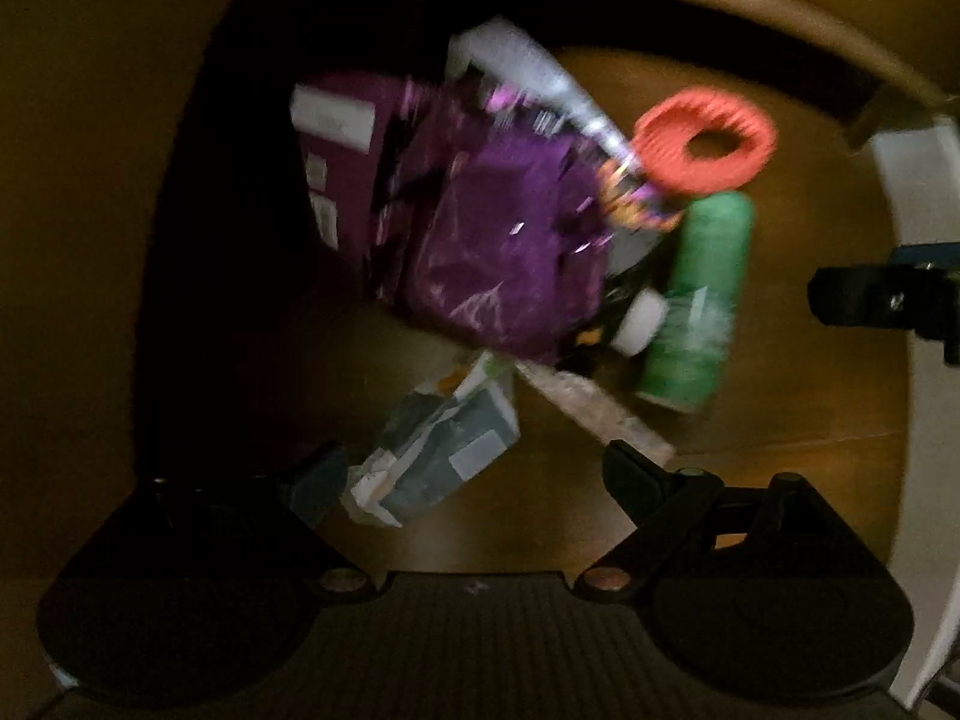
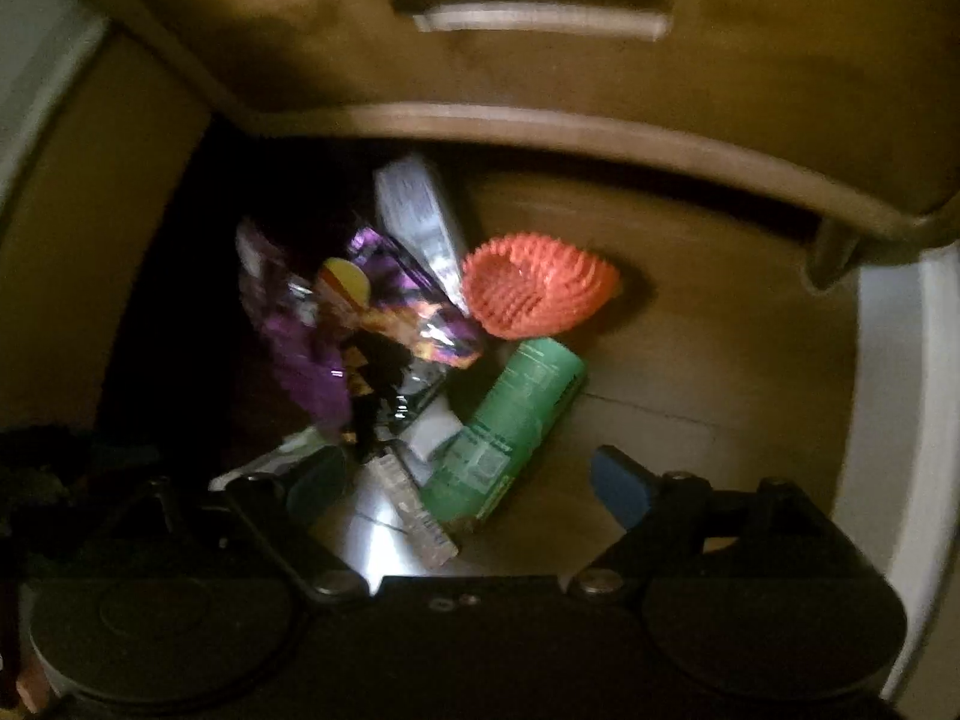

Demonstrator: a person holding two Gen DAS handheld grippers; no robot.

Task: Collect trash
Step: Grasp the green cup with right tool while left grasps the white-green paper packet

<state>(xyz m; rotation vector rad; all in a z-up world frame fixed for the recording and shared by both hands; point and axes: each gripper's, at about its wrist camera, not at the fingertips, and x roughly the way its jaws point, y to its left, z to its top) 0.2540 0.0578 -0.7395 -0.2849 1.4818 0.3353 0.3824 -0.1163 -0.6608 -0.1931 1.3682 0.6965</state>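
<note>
Both grippers point down into a brown bin (image 2: 600,138) with trash on its floor. A crumpled purple foil bag (image 1: 492,240) lies in the middle, with an orange spiky ring (image 1: 702,144) and a green can (image 1: 702,300) to its right. My left gripper (image 1: 474,480) is open above a blue-grey packet (image 1: 444,450) and a clear wrapper (image 1: 594,414). My right gripper (image 2: 468,480) is open too; the green can (image 2: 516,414) and the clear wrapper (image 2: 414,510) lie below the gap, untouched. The purple bag (image 2: 312,348) and orange ring (image 2: 540,288) lie farther off.
A white flat pack (image 1: 528,78) sticks out behind the purple bag, and a white cap (image 1: 645,321) lies beside the can. The bin's far wall has a handle slot (image 2: 540,18). A white surface (image 2: 888,390) stands outside the bin on the right. Both pictures are dark and blurred.
</note>
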